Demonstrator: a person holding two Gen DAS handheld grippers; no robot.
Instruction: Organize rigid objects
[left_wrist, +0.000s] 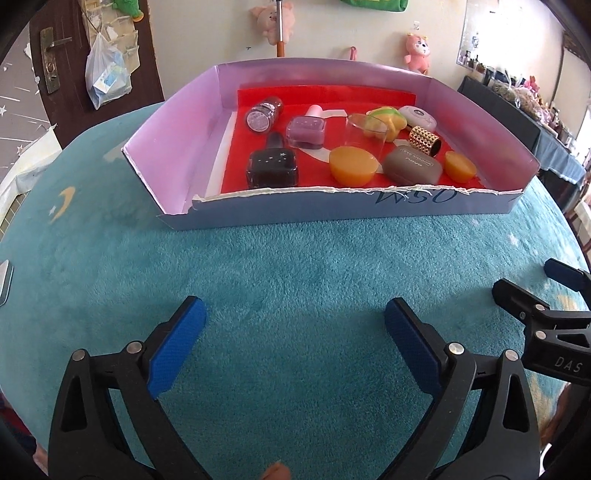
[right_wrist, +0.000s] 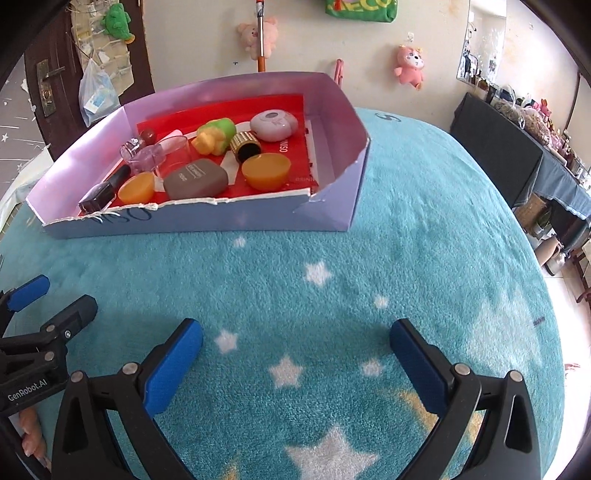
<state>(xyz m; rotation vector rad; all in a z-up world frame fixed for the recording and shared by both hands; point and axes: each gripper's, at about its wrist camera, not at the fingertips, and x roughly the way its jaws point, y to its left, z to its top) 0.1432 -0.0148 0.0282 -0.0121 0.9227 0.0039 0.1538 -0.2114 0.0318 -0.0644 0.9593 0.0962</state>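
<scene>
While jaws stand apart and empty at lower frame, left gripper (left_wrist: 295, 325) and right gripper (right_wrist: 295, 345) hover over teal blanket (left_wrist: 295, 258). Bottles (left_wrist: 273, 168), soaps (left_wrist: 354, 166) and cases (left_wrist: 412, 168) all gathered in box (left_wrist: 177, 133), upper centre. Fits sorted or awaiting sorting alike.

A counter (left_wrist: 295, 266) covered by a teal fleece blanket (right_wrist: 369, 258) printed with white stars is seen. One open cardboard tray (left_wrist: 332, 212) with a torn front edge is set directly on it, toward the far side.
</scene>
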